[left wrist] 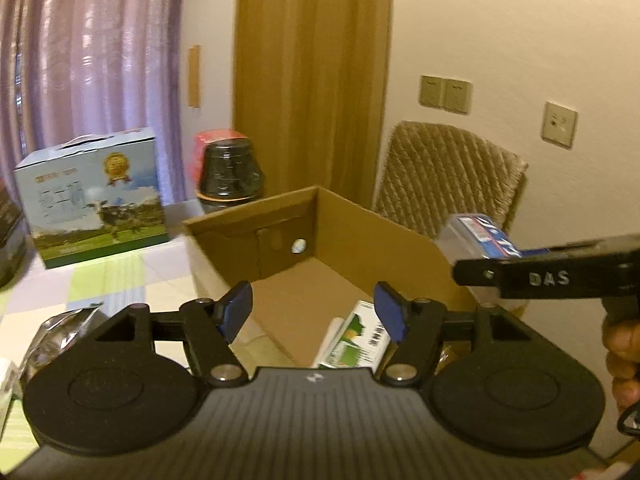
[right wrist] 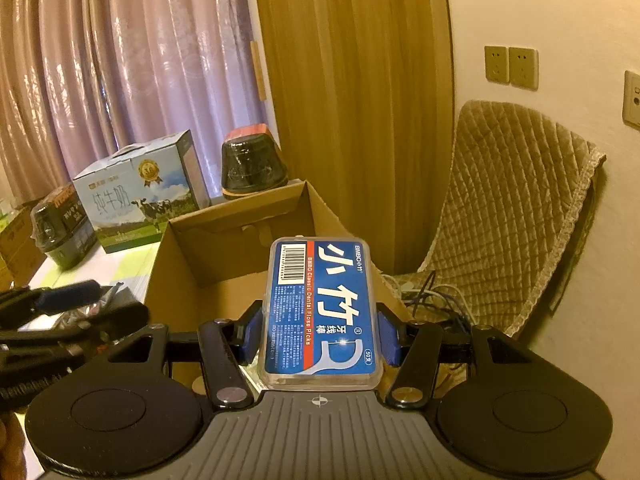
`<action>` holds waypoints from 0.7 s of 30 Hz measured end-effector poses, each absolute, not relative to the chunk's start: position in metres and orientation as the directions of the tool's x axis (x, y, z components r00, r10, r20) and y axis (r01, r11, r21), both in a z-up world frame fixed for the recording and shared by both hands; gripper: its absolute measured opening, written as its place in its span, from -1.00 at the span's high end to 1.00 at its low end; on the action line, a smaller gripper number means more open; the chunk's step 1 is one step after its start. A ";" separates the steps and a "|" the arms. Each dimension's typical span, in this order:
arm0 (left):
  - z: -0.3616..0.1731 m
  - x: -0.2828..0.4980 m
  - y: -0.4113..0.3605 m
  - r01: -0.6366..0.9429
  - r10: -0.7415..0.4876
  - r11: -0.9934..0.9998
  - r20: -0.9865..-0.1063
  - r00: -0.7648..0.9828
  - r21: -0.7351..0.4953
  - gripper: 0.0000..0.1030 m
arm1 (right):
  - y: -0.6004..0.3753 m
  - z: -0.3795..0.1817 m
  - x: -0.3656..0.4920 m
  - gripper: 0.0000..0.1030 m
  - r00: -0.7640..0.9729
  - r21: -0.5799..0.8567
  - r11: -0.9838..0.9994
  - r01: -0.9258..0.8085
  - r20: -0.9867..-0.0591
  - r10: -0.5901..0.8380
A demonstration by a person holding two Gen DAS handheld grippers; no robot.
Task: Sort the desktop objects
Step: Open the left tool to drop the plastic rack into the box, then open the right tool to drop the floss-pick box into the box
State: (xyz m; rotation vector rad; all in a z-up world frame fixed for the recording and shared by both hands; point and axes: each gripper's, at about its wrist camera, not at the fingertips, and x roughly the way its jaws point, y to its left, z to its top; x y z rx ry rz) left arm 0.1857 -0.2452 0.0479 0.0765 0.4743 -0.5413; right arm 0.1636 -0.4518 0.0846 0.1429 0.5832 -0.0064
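An open cardboard box (left wrist: pixel 360 240) stands on the table; a green and white carton (left wrist: pixel 352 340) lies inside it. My left gripper (left wrist: pixel 314 312) hovers open over the box's near side, nothing between its blue pads. My right gripper (right wrist: pixel 320 334) is shut on a clear dental floss pick box (right wrist: pixel 322 312) with a blue label, held above the cardboard box (right wrist: pixel 236 256). In the left wrist view the right gripper comes in from the right with that floss box (left wrist: pixel 480 236) over the box's right wall. The left gripper's fingers (right wrist: pixel 68 300) show at the left edge of the right wrist view.
A milk carton case (left wrist: pixel 92 196) and a black jar (left wrist: pixel 230 176) stand behind the box. A silver foil packet (left wrist: pixel 60 332) lies on the checked tablecloth at left. A chair with a quilted cover (right wrist: pixel 512 216) stands right of the box, with cables on its seat.
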 end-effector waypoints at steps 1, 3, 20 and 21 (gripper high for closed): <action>0.048 0.187 -0.242 0.504 -0.473 0.861 -0.455 0.755 -0.059 -0.23 | -0.451 0.084 0.163 -0.04 0.835 0.132 0.990 0.046 -0.550 0.035; 0.049 0.188 -0.236 0.496 -0.467 0.866 -0.455 0.758 -0.064 -0.23 | -0.450 0.084 0.164 -0.04 0.833 0.135 0.990 0.044 -0.551 0.038; 0.050 0.185 -0.214 0.477 -0.438 0.878 -0.463 0.770 -0.037 -0.33 | -0.428 0.080 0.176 -0.08 0.836 0.145 0.989 0.015 -0.545 0.067; 0.050 0.184 -0.213 0.477 -0.437 0.878 -0.463 0.771 -0.036 -0.34 | -0.428 0.080 0.176 -0.15 0.835 0.149 0.989 0.020 -0.546 0.066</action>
